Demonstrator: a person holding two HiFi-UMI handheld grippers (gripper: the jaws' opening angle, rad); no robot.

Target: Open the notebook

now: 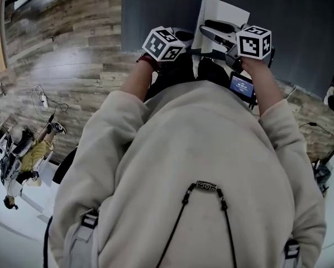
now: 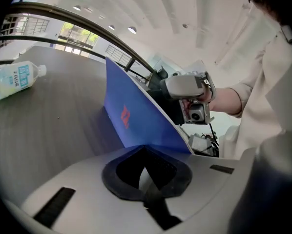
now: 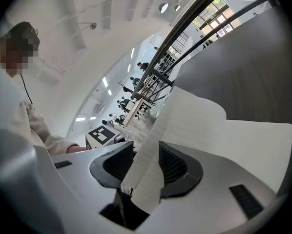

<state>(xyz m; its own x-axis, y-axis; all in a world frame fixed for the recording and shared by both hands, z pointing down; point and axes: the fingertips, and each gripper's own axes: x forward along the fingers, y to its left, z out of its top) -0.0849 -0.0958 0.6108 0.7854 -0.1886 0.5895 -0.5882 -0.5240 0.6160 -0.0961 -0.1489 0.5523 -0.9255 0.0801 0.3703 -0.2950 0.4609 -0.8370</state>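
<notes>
- Notebook (image 1: 217, 15): partly open on a matte dark grey table (image 1: 301, 38), at 12 o'clock in the head view, which shows only white paper.
- Left gripper (image 2: 145, 156): jaws pinched on the stiff, smooth blue cover (image 2: 136, 118) with a red mark, seen only in its own view.
- Right gripper (image 3: 142, 172): jaws clamped on a thin, curling lined page (image 3: 185, 126).
- Plastic bottle (image 2: 14, 79): lying on its side at 9 o'clock in the left gripper view.

A bottle off to the side
We see a plastic water bottle (image 2: 11, 80) lying on its side near the dark table's (image 2: 63, 126) left edge.
</notes>
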